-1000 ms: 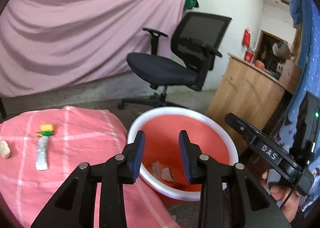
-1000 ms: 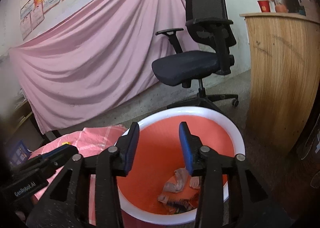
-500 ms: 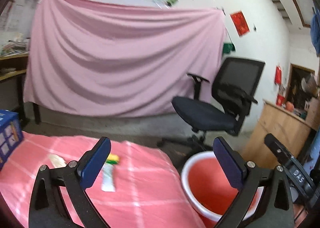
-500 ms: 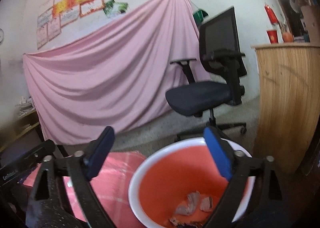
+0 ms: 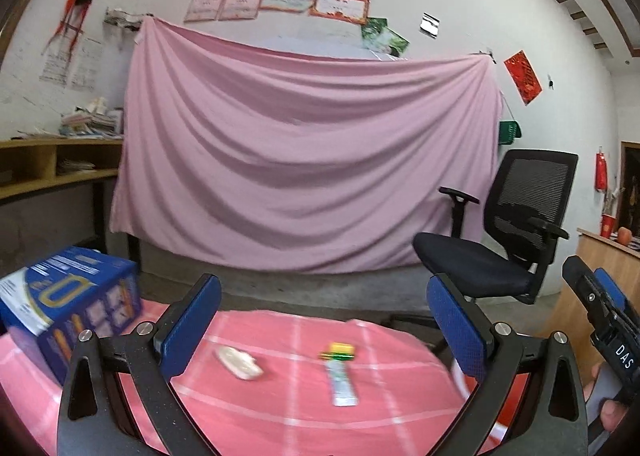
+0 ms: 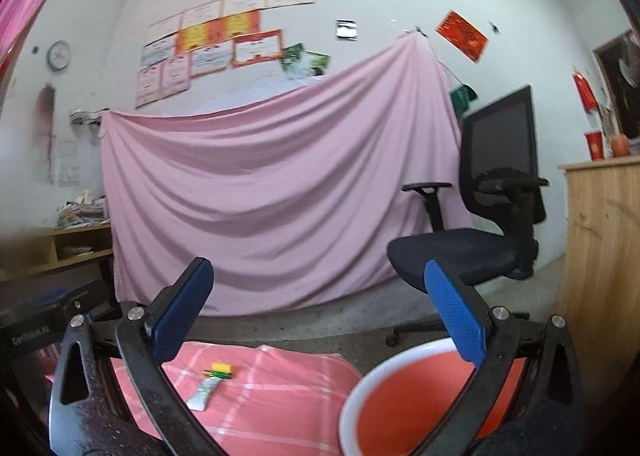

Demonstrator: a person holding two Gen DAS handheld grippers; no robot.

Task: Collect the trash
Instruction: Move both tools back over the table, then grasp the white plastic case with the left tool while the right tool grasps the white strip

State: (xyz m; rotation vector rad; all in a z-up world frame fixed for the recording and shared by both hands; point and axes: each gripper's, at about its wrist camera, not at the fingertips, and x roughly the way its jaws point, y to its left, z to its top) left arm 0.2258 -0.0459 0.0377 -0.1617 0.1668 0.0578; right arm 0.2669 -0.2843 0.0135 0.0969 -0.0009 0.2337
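Note:
On the pink checked cloth (image 5: 280, 408) lie a white tube wrapper (image 5: 342, 380) with a yellow and green end and a pale crumpled wad (image 5: 239, 363). My left gripper (image 5: 324, 330) is open and empty above them. My right gripper (image 6: 320, 314) is open and empty. It is above the near edge of the cloth (image 6: 272, 408) and the rim of the red bin (image 6: 400, 408). The tube wrapper shows in the right wrist view (image 6: 206, 392). The bin's white rim barely shows in the left wrist view (image 5: 458, 376).
A blue carton (image 5: 68, 312) stands at the cloth's left. A black office chair (image 5: 500, 248) stands behind the bin, a wooden counter (image 6: 600, 256) at the right. A pink sheet (image 5: 304, 164) hangs on the back wall. The right gripper's body (image 5: 608, 336) is at the right.
Both grippers have opened wide and risen from over the bin. The left one has swung left over the cloth. The bin's inside is now mostly out of view.

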